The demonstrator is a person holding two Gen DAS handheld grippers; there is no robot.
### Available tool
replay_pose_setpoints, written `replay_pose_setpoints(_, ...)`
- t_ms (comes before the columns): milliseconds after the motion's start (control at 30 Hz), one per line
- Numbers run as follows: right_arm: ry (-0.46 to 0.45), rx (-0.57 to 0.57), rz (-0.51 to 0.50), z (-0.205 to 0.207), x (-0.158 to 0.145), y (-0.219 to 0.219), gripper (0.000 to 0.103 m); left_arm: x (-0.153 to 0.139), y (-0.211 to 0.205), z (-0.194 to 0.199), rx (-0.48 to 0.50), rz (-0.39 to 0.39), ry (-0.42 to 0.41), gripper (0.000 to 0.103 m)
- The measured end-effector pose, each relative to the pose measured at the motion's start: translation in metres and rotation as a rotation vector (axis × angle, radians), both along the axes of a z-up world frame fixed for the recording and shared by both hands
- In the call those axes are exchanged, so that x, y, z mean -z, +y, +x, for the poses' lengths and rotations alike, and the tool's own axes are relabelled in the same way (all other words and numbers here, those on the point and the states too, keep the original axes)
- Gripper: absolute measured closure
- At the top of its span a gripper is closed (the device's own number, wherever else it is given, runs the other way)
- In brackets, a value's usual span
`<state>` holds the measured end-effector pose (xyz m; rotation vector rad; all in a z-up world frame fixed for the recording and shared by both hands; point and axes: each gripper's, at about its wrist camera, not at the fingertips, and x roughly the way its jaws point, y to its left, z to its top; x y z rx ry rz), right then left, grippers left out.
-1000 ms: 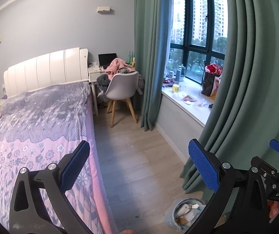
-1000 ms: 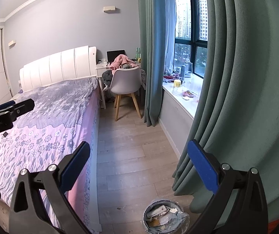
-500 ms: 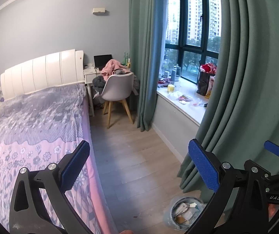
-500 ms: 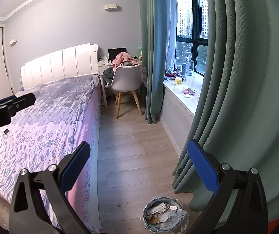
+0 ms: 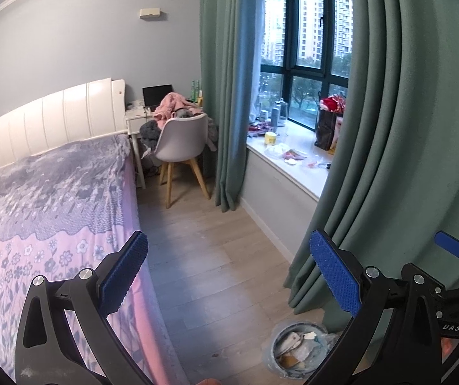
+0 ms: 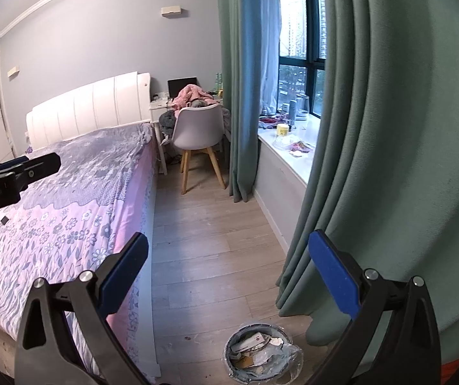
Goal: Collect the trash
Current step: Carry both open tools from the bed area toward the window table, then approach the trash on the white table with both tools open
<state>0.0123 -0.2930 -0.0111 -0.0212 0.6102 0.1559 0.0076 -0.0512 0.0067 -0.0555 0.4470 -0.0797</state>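
A small round trash bin (image 6: pixel 258 354) lined with a clear bag and full of paper scraps stands on the wood floor by the green curtain; it also shows in the left wrist view (image 5: pixel 297 346). Loose wrappers and litter (image 5: pixel 292 157) lie on the white window sill (image 5: pixel 306 179), also seen in the right wrist view (image 6: pixel 295 146). My left gripper (image 5: pixel 229 272) is open and empty above the floor beside the bed. My right gripper (image 6: pixel 229 272) is open and empty, above and behind the bin. The left tool shows at the right view's left edge (image 6: pixel 11 179).
A bed (image 6: pixel 69 205) with a purple floral cover fills the left. A white chair (image 6: pixel 197 128) draped with clothes stands at a small desk at the back. Green curtains (image 6: pixel 390 160) hang close on the right. A strip of wood floor (image 6: pixel 216 243) runs between bed and sill.
Both views have drifted slightly forward and to the right; the window sill and bin sit a little nearer. Both grippers stay open and empty.
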Motion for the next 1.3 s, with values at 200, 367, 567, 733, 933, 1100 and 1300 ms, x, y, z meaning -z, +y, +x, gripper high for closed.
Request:
replay_pose_setpoints(200,-0.004,0.02,-0.004,0.007,0.003,-0.013,0.006,0.003,-0.011,0.017,0.026,-0.019,0.016,0.004)
replay_pose_setpoints(367,0.021,0.037,-0.007,0.017,0.011,-0.024,0.006,0.008,-0.017,0.029,0.016,-0.053,0.03,0.004)
replay_pose_setpoints(567,0.037,0.041,0.006,0.041,0.02,-0.028,0.006,0.014,-0.018,0.052,0.054,-0.088,0.071,0.004)
replay_pose_setpoints(733,0.061,0.057,0.031,0.072,0.028,-0.019,0.006,0.013,0.003,0.082,0.047,-0.078,0.059,0.004)
replay_pose_setpoints(933,0.026,0.083,-0.004,0.134,0.039,0.01,0.006,0.024,0.052,0.171,0.054,-0.115,0.049,0.004)
replay_pose_setpoints(1100,0.048,0.135,0.04,0.222,0.043,0.058,0.006,0.023,0.104,0.262,0.096,-0.119,0.035,0.004)
replay_pose_setpoints(1300,-0.018,0.176,0.091,0.309,0.023,0.106,0.006,0.006,0.156,0.357,0.19,-0.049,0.014,0.005)
